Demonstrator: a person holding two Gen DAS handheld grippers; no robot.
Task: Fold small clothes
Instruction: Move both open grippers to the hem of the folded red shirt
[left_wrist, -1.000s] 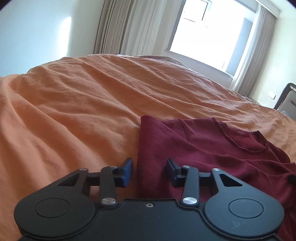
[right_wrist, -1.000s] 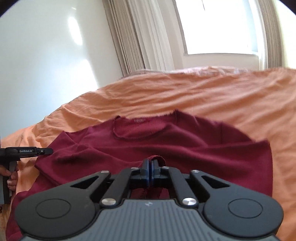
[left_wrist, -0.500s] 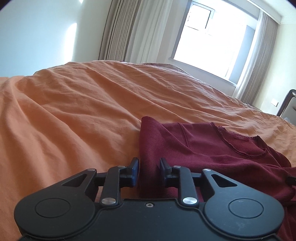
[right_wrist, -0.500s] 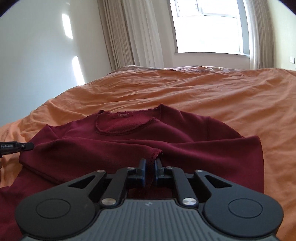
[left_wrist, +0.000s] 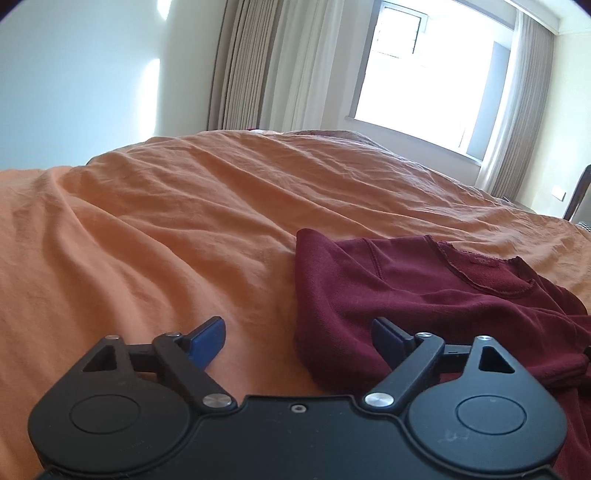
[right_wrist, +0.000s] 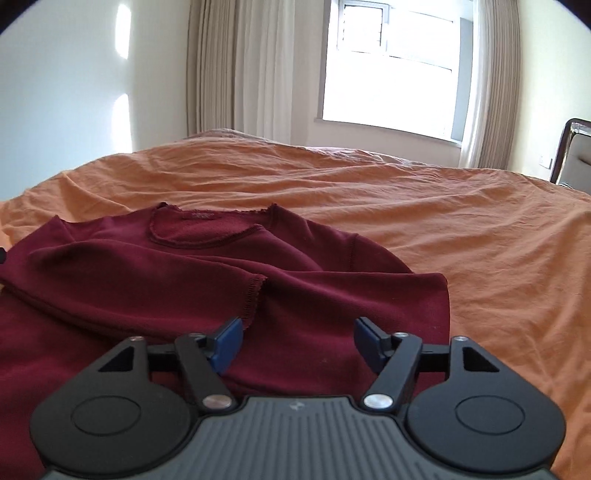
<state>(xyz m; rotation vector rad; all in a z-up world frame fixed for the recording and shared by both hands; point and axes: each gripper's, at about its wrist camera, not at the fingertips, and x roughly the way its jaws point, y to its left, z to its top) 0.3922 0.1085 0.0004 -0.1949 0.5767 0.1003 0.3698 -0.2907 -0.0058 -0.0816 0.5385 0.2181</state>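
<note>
Left wrist view. The left tool (left_wrist: 298, 338) is shown with its jaws opening and already widely spread; the left folded edge of the maroon top (left_wrist: 406, 291) lies between the blue pads (left_wrist: 207, 338), but no pad is pressed on it. The top is laid on the orange bedspread (left_wrist: 166, 229), neckline (left_wrist: 484, 273) towards the window (left_wrist: 424, 70). The left side is seen turned inward, giving a straight vertical fold line along the garment's left border.

Right wrist view. The right tool (right_wrist: 298, 341) is likewise caught with its jaws opening, spread apart above the lower part of the top (right_wrist: 221, 280); cloth lies beneath and between the pads, gripped by neither. A sleeve (right_wrist: 147, 273) is seen laid across the chest, its cuff (right_wrist: 255, 295) ending just ahead of the left pad. The right side appears folded in as well, with a squared corner (right_wrist: 439, 280) against the bedspread (right_wrist: 480, 240).

Progress, as judged from both views: the side and sleeve folds are taken to be done and released. A bottom-to-collar fold is judged to remain, since the body is still seen at full length; the hem itself is hidden behind the tools.
</note>
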